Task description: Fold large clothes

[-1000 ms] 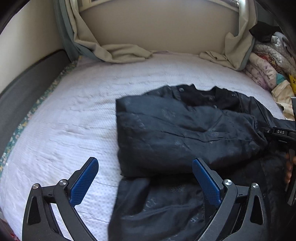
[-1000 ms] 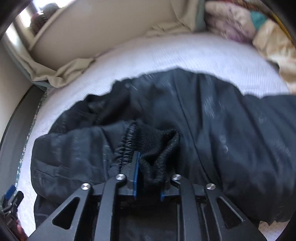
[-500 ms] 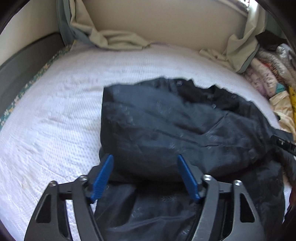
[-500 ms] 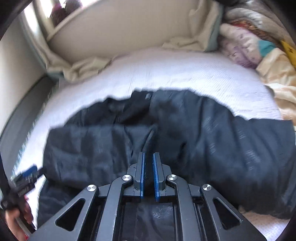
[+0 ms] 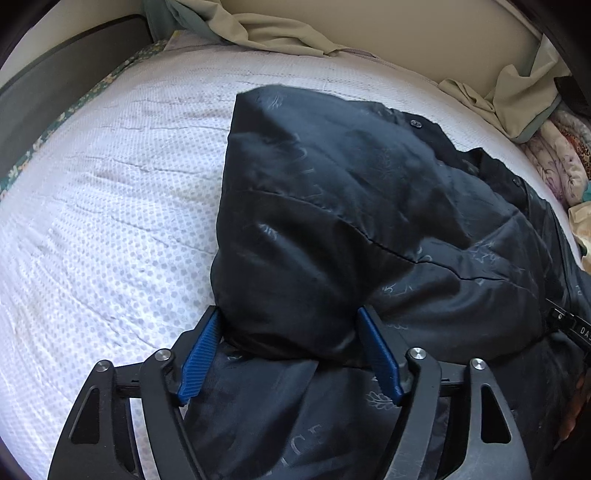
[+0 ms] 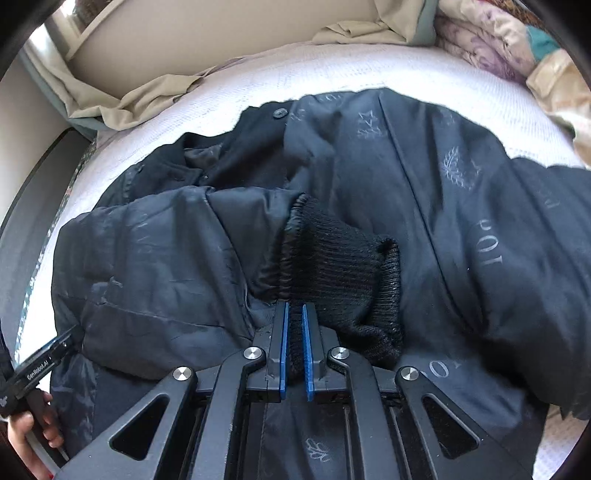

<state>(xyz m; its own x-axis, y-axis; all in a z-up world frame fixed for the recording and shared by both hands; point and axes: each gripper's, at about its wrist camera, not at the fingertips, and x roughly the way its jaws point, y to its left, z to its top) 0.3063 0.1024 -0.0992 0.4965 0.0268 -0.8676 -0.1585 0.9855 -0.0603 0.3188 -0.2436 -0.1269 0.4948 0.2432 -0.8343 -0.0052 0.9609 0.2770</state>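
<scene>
A large black padded jacket (image 5: 369,221) lies on a white bed; it fills the right wrist view too (image 6: 461,206). My left gripper (image 5: 290,325) is open, its blue pads on either side of a folded bulge at the jacket's left edge. My right gripper (image 6: 293,321) is shut on the sleeve's black knit cuff (image 6: 343,280), which lies across the jacket's middle. The left gripper's body shows at the lower left of the right wrist view (image 6: 40,365).
The white textured bedspread (image 5: 110,206) lies to the left of the jacket. Beige curtains (image 5: 266,29) bunch along the far wall. A pile of patterned bedding (image 6: 491,40) sits at the far right. A dark bed frame (image 5: 55,74) runs along the left edge.
My left gripper has moved forward onto the jacket's folded edge and its jaws have narrowed around it. My right gripper stays shut on the cuff, which now lies flatter on the jacket.
</scene>
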